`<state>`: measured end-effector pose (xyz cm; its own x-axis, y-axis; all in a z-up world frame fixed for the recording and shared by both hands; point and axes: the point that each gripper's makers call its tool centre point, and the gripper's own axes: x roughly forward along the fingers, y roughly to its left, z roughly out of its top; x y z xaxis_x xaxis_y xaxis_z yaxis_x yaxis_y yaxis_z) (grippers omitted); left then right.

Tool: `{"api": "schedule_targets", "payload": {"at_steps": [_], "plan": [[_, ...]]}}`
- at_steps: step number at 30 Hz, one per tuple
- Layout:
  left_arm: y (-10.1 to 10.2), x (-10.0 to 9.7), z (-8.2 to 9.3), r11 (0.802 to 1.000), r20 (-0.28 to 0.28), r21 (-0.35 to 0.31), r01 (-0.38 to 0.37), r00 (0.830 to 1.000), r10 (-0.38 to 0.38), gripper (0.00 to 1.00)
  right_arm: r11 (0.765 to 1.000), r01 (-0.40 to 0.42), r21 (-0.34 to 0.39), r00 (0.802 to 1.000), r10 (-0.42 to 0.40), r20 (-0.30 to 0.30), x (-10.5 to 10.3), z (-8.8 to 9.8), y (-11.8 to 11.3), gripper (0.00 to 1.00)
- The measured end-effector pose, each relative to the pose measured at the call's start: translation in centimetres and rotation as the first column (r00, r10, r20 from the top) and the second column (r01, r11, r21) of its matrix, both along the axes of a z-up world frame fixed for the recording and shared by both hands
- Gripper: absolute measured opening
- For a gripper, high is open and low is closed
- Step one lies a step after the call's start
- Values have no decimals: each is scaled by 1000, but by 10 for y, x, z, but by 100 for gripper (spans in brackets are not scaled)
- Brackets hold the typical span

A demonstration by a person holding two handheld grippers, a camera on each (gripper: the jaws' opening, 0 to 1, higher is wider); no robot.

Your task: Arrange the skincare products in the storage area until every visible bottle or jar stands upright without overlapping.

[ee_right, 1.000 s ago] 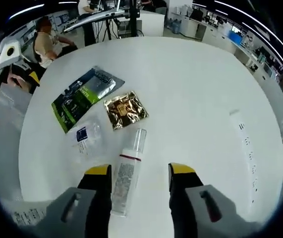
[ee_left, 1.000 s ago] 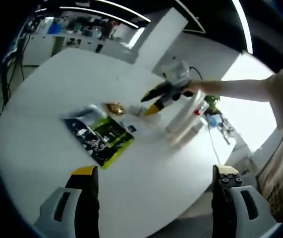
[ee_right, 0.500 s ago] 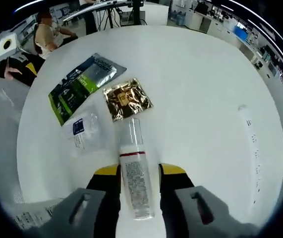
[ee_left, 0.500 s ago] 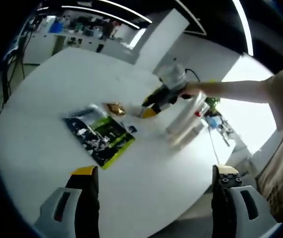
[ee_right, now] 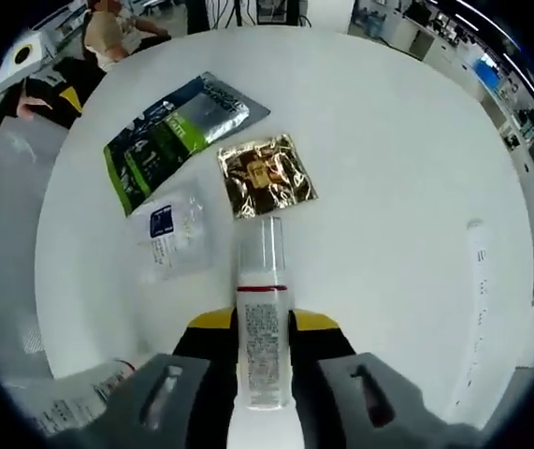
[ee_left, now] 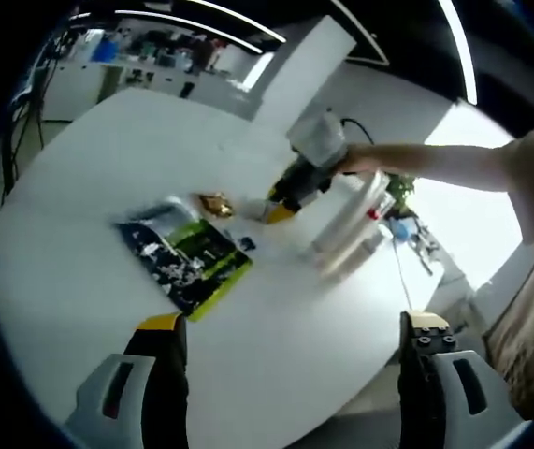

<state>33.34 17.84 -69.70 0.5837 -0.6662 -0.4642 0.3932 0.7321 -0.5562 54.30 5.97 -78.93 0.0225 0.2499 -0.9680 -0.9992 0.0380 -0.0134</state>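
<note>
A white bottle [ee_right: 263, 346] with a red band and a clear cap lies lengthwise between my right gripper's jaws. My right gripper [ee_right: 264, 323] is shut on its body, cap pointing away. Just past the cap lies a gold sachet [ee_right: 267, 173], with a clear sachet [ee_right: 173, 234] bearing a blue label to its left and a green-black sachet [ee_right: 178, 136] beyond. In the left gripper view my left gripper [ee_left: 290, 369] hangs open over the white table [ee_left: 89, 168] with nothing between its fingers. Across the table are the right gripper [ee_left: 281, 208], the green-black sachet [ee_left: 187, 253] and the gold sachet [ee_left: 217, 204].
A clear plastic container [ee_left: 351, 220] stands beside the right gripper, and its clear wall [ee_right: 5, 206] shows at the left. A slim white tube [ee_right: 475, 253] lies near the table's right edge. A person's arm [ee_left: 435, 166] reaches in from the right. Another person [ee_right: 108, 19] sits beyond the table.
My right gripper has slid forward around the white bottle and shut on it. In the left gripper view the right gripper has tilted up a little. My left gripper has stayed put.
</note>
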Motion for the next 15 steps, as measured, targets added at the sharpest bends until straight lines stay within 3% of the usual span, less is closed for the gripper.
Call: {"api": "schedule_targets", "payload": {"at_steps": [6, 15], "plan": [[-2, -1, 0, 1000, 0, 0, 3, 1000, -3, 92, 997, 34, -70, 999, -33, 6, 1, -1, 0, 20], [3, 0, 7, 1000, 18, 5, -7, 1000, 7, 91, 998, 57, -42, 997, -55, 49, 0, 3, -6, 20]]}}
